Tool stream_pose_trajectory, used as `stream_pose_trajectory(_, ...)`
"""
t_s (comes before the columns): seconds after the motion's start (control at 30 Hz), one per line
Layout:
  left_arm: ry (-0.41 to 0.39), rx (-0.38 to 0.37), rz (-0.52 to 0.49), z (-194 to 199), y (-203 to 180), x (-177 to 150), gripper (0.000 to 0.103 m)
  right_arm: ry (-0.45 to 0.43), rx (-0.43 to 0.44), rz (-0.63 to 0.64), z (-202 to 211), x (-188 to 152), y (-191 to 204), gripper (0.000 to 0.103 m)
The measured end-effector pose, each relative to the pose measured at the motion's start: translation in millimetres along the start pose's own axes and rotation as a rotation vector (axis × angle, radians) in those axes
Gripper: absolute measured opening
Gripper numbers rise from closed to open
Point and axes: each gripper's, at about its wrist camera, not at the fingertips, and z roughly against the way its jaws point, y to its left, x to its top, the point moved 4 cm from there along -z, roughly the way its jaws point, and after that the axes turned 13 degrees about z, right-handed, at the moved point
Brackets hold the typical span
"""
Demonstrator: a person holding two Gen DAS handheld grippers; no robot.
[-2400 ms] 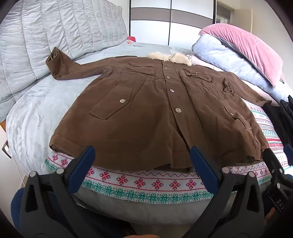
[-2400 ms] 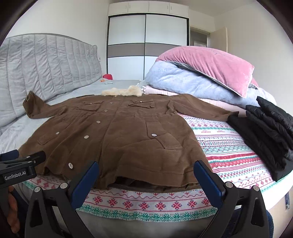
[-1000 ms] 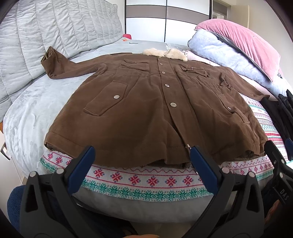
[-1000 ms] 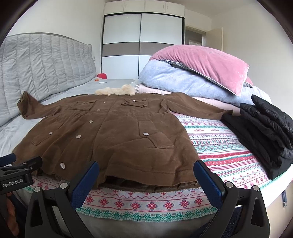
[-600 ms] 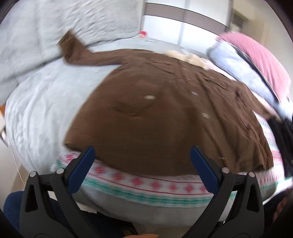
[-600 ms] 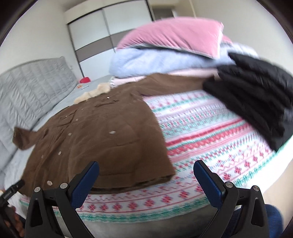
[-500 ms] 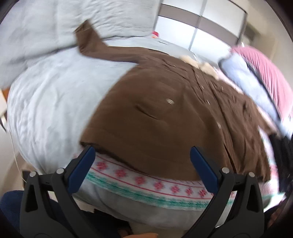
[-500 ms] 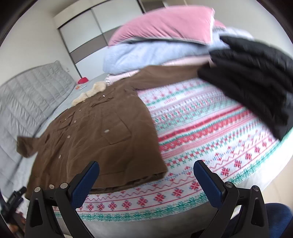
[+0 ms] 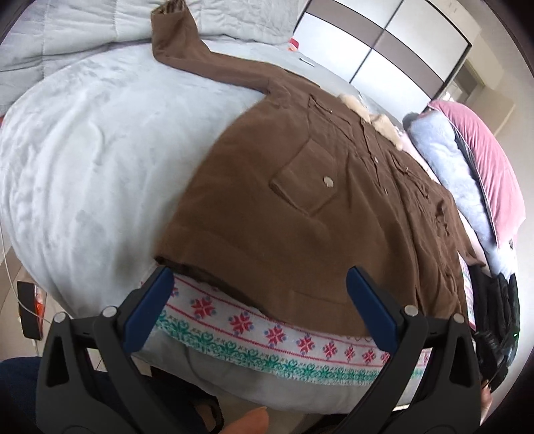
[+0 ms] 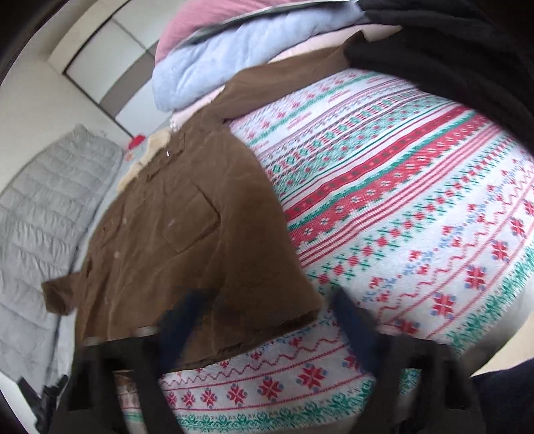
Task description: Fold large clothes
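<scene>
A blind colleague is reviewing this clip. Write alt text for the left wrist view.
A brown coat lies spread flat and buttoned on a bed, one sleeve stretched toward a grey quilted headboard. The open left hand-held gripper hovers at its hem, over a red-and-green patterned blanket. Folded bedding is stacked at right.

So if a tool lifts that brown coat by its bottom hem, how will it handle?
The brown coat will probably drape and sag rather than hold shape: it lies limp, following the bed's curve. It looks thick, with flap pockets and a fur collar, so likely heavyish. The outstretched sleeve would likely trail behind.
</scene>
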Motion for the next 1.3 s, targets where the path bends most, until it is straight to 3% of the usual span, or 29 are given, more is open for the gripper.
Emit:
stream_pose_trajectory(0.03, 0.005, -0.005, -0.001, 0.4, -2.2, 1.0, 0.103, 0.012, -0.006, -0.003, -4.2, 0.8, -0.1, 0.046)
stream_pose_trajectory(0.1, 0.019, -0.019, -0.006, 1.0, -6.8, 2.2, 0.103, 0.013, 0.002, -0.022, -6.3, 3.1, -3.1, 0.029)
stream_pose_trajectory(0.13, 0.03, -0.03, -0.002, 0.9, -9.4, 3.0, 0.103, 0.013, 0.029, -0.03, -6.8, 3.8, -4.1, 0.015)
stream_pose_trajectory(0.27, 0.071, -0.097, 0.003, 5.0, -16.6, 8.5, 0.103, -0.059, 0.046, -0.029, 17.7, 13.7, -7.4, 0.01)
stream_pose_trajectory(0.4, 0.055, -0.094, 0.048, 11.6, -13.9, 19.3, 0.103, -0.067, 0.065, -0.005, 37.1, 14.6, -6.0, 0.009)
stream_pose_trajectory(0.5, 0.048, -0.099, 0.082, 15.6, -21.3, 27.2, 0.103, 0.038, 0.013, 0.053, 19.4, 10.8, -0.3, 0.013)
stream_pose_trajectory(0.6, 0.029, -0.117, 0.058, 23.4, -47.9, 36.4, 0.103, 0.02, 0.015, 0.042, 27.3, 27.7, 1.3, 0.021)
stream_pose_trajectory(0.7, -0.029, -0.164, 0.049, 35.7, -79.5, 49.7, 0.103, -0.077, -0.015, 0.076, 51.4, 65.2, -1.3, 0.046)
stream_pose_trajectory(0.73, -0.05, -0.181, 0.056, 38.4, -91.9, 55.9, 0.103, -0.105, -0.02, 0.073, 57.1, 79.1, -4.6, 0.061)
stream_pose_trajectory(0.77, -0.058, -0.183, 0.062, 38.0, -102.2, 60.6, 0.103, -0.128, -0.012, 0.056, 61.1, 95.9, -9.7, 0.065)
stream_pose_trajectory(0.9, 0.013, -0.171, 0.051, 10.9, -154.0, 74.9, 0.103, -0.169, -0.011, -0.053, 49.4, 167.5, -44.3, 0.065)
stream_pose_trajectory(1.07, 0.035, -0.107, -0.065, -35.9, -219.5, 87.5, 0.103, -0.154, 0.003, -0.207, -15.0, 236.3, -87.6, 0.065)
stream_pose_trajectory(1.2, 0.062, -0.056, -0.124, -87.2, -232.3, 81.7, 0.103, -0.135, -0.04, -0.311, -61.9, 254.2, -120.5, 0.065)
stream_pose_trajectory(1.3, 0.09, -0.018, -0.161, -130.6, -224.2, 70.9, 0.103, -0.126, -0.116, -0.284, -92.7, 271.5, -137.0, 0.065)
